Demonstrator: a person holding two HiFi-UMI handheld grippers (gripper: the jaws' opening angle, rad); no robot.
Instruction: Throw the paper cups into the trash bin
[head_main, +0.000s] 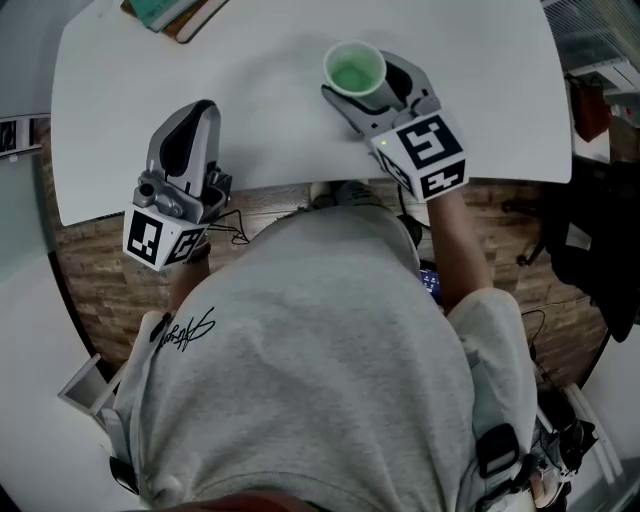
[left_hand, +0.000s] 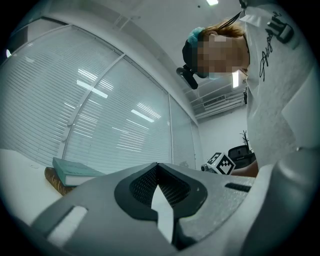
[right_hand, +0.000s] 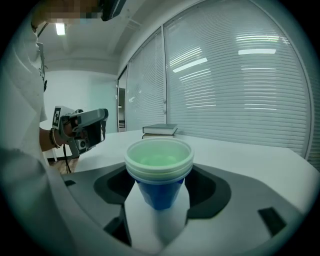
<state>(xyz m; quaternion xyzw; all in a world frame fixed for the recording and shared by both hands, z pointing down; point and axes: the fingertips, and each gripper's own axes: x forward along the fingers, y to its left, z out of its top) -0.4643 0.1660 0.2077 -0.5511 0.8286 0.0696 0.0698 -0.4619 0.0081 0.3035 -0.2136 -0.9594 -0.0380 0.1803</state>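
A stack of paper cups (head_main: 355, 70), blue outside and pale green inside, stands upright between the jaws of my right gripper (head_main: 362, 88) above the white table (head_main: 250, 110). In the right gripper view the stacked cups (right_hand: 159, 172) fill the gap, and the jaws press on the blue sides. My left gripper (head_main: 205, 108) hovers over the table's near edge at the left. Its jaws meet at the tips with nothing between them, as the left gripper view (left_hand: 157, 167) shows. No trash bin appears in any view.
Stacked books (head_main: 170, 12) lie at the table's far left corner, also seen as books (right_hand: 160, 130) beyond the cups. The person's grey shirt (head_main: 320, 360) fills the lower head view. A dark chair (head_main: 600, 250) stands to the right on the wooden floor (head_main: 95, 280).
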